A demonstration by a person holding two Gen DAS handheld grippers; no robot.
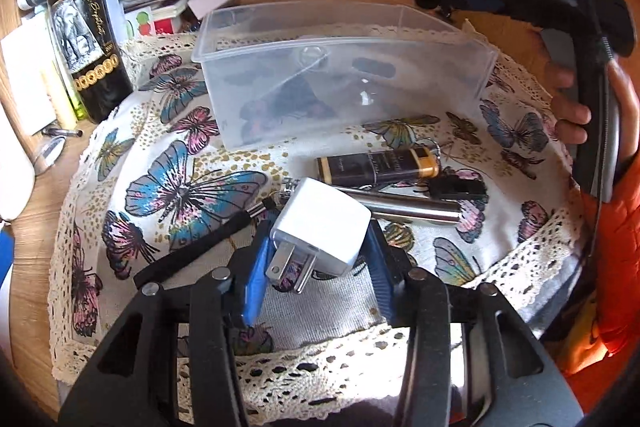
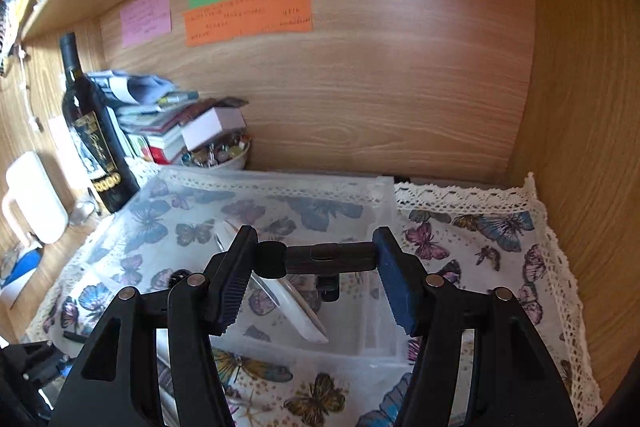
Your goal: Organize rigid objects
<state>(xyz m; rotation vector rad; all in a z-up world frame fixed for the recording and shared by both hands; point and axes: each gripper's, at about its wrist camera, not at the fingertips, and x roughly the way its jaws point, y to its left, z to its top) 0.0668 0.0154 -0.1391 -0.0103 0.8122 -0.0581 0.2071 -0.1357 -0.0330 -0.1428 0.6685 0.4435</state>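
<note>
Low in the left wrist view, a white plug adapter (image 1: pixel 322 231) is seen between the blue pads of the left gripper (image 1: pixel 318 259); the fingers (image 1: pixel 254 267) flank it closely, but whether the pads already press on it cannot be told. It lies on the butterfly-printed cloth (image 1: pixel 180 187) covering the bench, its prongs turned toward the camera — an attitude that leaves its flat sides free for the pads. Just behind it are grouped a steel cylinder (image 1: pixel 416 209), a dark lighter with a gold cap (image 1: pixel 376 167) and a small black piece (image 1: pixel 458 187), presumably gathered there for sorting. A clear plastic box (image 1: pixel 344 67) is set farther back, at the centre of the frame, open-topped so that things may be dropped in. In the right wrist view, a slim black object (image 2: pixel 320 258) is clamped crosswise in the right gripper (image 2: pixel 316 267) and held above that box (image 2: pixel 280 211) — judged to be ready for release into it. A wine bottle (image 1: pixel 86 39) stands at the upper left.
</note>
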